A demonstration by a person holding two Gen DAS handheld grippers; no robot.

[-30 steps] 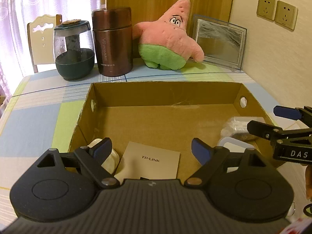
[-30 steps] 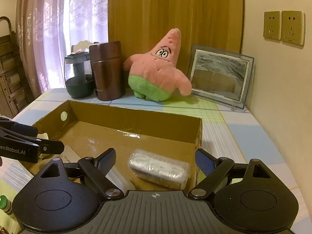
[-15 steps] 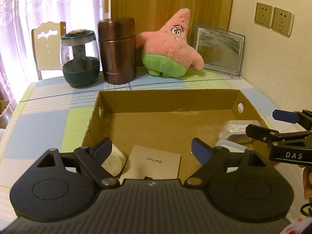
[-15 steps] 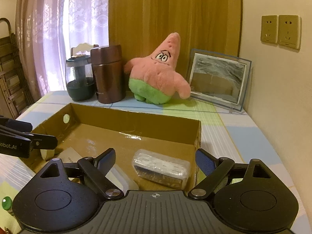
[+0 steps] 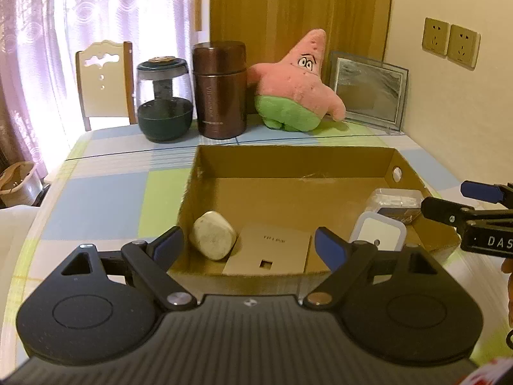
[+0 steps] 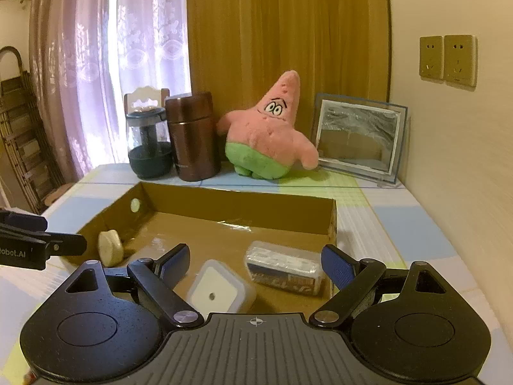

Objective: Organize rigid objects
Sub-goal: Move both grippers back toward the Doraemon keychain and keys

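both tools gape empty, left tool [image 5: 248,247] and right tool [image 6: 255,264] above the cardboard tray [image 5: 288,160]; judged: next pick should approach level, avoiding the tray wall

The cardboard box [image 5: 288,160] at frame centre is plain brown, with a tan booklet [image 5: 269,250] on its floor. Beside that lies an off-white, faintly speckled stone [image 5: 213,239]; to the right sits a white square container [image 6: 218,290] with a pale grey rim. The clear packet [image 6: 283,268] shows dark brown and orange print. The tablecloth [image 5: 105,199] is checked in pale blue, lime green and white stripes. At the back, the plush star [image 6: 266,134] is pink with green shorts, the flask [image 5: 221,89] metallic brown, the jar [image 5: 163,96] clear over dark green. The curtain [image 6: 272,32] is ochre; the sheer curtain [image 5: 96,6] at upper left is lilac with circle motifs. Both grippers [image 5: 248,247] [image 6: 255,263] are black with blue pads.
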